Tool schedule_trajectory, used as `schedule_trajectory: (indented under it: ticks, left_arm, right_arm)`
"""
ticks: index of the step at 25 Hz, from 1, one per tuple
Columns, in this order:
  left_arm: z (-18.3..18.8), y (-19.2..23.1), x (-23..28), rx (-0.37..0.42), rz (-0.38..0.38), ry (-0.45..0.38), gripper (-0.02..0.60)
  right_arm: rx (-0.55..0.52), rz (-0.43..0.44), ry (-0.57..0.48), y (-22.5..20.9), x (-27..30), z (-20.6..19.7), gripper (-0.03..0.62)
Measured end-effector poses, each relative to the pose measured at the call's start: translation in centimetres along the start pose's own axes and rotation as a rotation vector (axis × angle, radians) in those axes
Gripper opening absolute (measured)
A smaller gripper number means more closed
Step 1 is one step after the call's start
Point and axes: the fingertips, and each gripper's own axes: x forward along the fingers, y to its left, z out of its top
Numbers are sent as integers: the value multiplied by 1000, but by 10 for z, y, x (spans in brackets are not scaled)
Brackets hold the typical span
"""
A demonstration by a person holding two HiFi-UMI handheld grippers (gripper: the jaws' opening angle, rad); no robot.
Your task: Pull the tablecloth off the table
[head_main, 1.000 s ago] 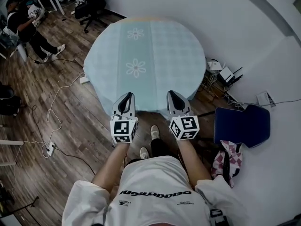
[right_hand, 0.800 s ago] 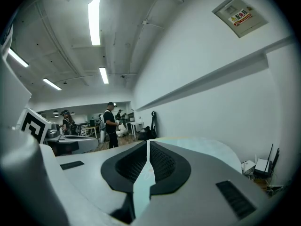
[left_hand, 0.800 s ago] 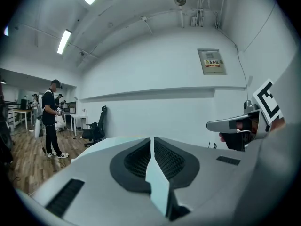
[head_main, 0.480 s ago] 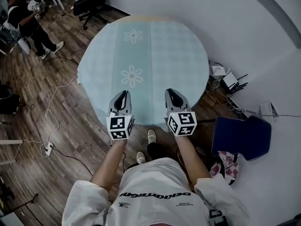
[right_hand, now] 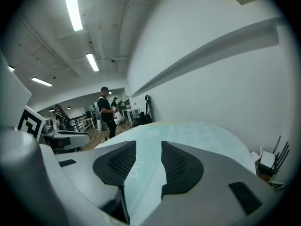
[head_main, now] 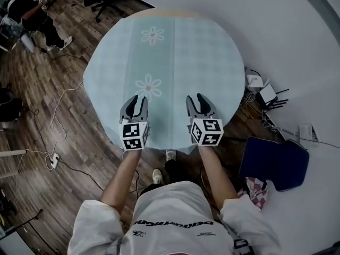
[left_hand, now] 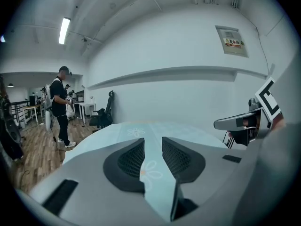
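Head view has the pale-blue tablecloth (head_main: 175, 52) spread flat over the round table (head_main: 171, 13), its daisy stripe running away ahead of and beneath both claws. Left gripper (head_main: 136, 101) and right gripper (head_main: 194, 99) hang side by side over the near part of the cloth. Their jaws have just been opening and now stand partway apart, with only air between the pads and cloth showing through each gap below. The grab looks to be next. Both want to drop back to the hem drooping just behind their tips, bite a good fold at matching spots, then draw evenly toward the person so the cloth slides rather than bunches. Far off the left gripper's outer side, a bystander (head_main: 26, 17) stands on the wooden floor (head_main: 26, 142). A blue seat (head_main: 273, 155) sits behind the right one.
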Motion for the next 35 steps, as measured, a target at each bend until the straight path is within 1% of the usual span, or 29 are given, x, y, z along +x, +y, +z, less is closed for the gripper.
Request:
schedule_trajectory:
  ticks: [4,12,15,18,24,27,30,35]
  left_arm:
    - [-11,5,24,-16,7,24,143]
    - [-37,17,74,-16,27,108,216]
    - [-45,20,93,-12,24,130,222]
    - [-56,21,116,-22,9,172,230]
    - [-84,34,152,-16,10,262,262]
    - [-100,43,169,-20,13,311,276]
    - [-113,52,183,-40,8,352,282]
    - [-134,70,199,-44,6,418,287]
  right_arm:
    - [11,0,49,-16,25,-13,228]
    - [-8,-3,120,-39,73,-32,282]
    - [-24,-8,165,-48,92,-44,285]
    - [-33,-16,209,-60,110,-55,288]
    - [-10,-9,276,-77,151,-80,296]
    - [-14,-18,326,-90,169,-97,304]
    - [-37,-41,362,-104,181,-105,305]
    - [-54,-61,430,-110,198,-119,310]
